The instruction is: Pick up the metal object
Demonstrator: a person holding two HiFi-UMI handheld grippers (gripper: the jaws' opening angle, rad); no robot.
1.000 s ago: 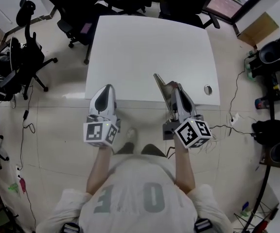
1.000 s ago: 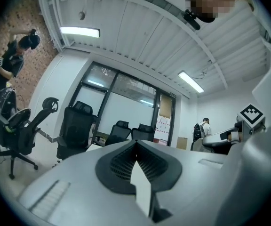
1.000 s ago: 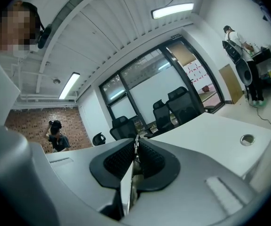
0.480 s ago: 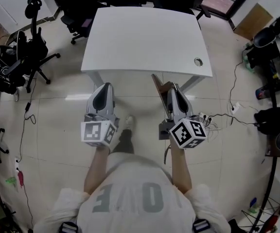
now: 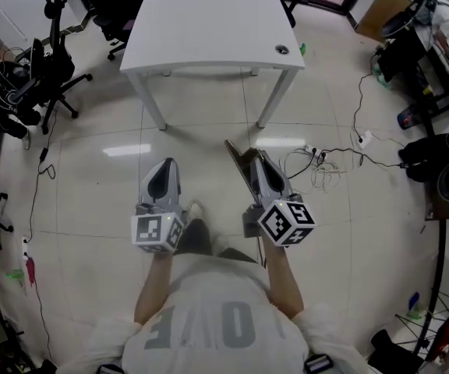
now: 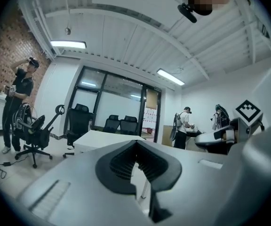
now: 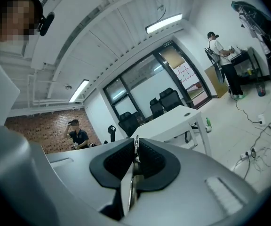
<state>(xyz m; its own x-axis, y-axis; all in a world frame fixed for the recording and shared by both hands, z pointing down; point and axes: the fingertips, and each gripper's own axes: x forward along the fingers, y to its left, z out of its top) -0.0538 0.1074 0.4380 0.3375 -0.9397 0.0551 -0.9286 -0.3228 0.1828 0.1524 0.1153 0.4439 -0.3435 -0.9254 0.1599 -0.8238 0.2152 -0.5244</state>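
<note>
thin metal object [image 5: 235, 157], a flat strip seen edge-on in the right gripper view [image 7: 131, 182], pinched between the pads of the right gripper [image 5: 257, 160] and carried in the air above the tiled floor [image 5: 92, 178], well apart from the white table [image 5: 209, 29] ahead. judged stiff and fairly light, with smooth faces that could slide under a loose pinch; best taken across the two flat faces, as here, not by the narrow edges. long free end poking forward and up past the jaw tips, so likely to lever or swing if jolted. right jaws nearly together, clamped on the strip, with only its thin edge keeping the dark ribbed pads apart. left gripper [image 5: 165, 171] held level just beside it, jaws closed at the tips with nothing between them [image 6: 135, 147], touching nothing. office chairs [image 5: 33, 76] and loose cables [image 5: 326, 158] spread around on the floor.
</note>
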